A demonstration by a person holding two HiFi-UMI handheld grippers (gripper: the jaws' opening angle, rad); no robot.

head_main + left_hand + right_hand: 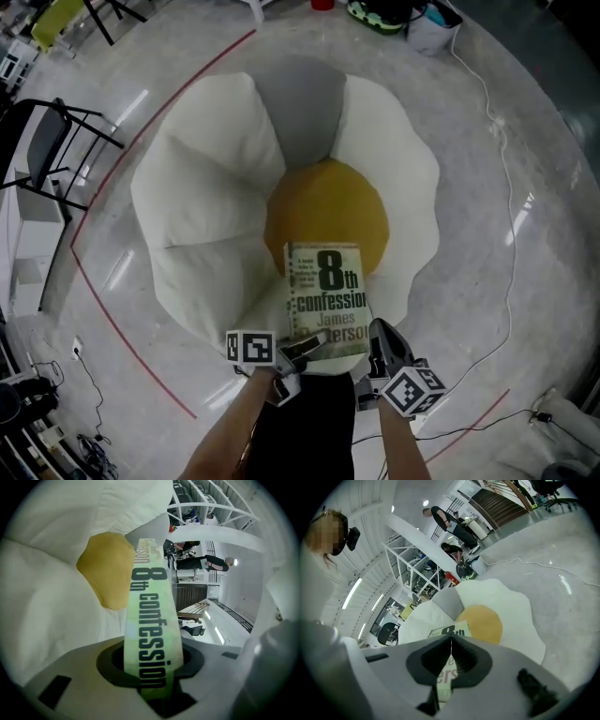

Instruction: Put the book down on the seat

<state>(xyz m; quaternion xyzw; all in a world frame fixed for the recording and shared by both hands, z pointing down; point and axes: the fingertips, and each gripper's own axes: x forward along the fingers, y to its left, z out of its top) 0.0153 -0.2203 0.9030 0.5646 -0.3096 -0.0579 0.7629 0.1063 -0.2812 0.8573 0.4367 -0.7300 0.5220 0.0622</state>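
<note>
The book [326, 295] sits clamped between the left gripper [302, 352] fingers [70, 672].

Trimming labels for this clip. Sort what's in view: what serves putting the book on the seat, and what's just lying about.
In the job: book, clamped in the left tool; right tool, shut beside the book; egg-shaped seat.
Lying about: black folding chair; white cable.
</note>
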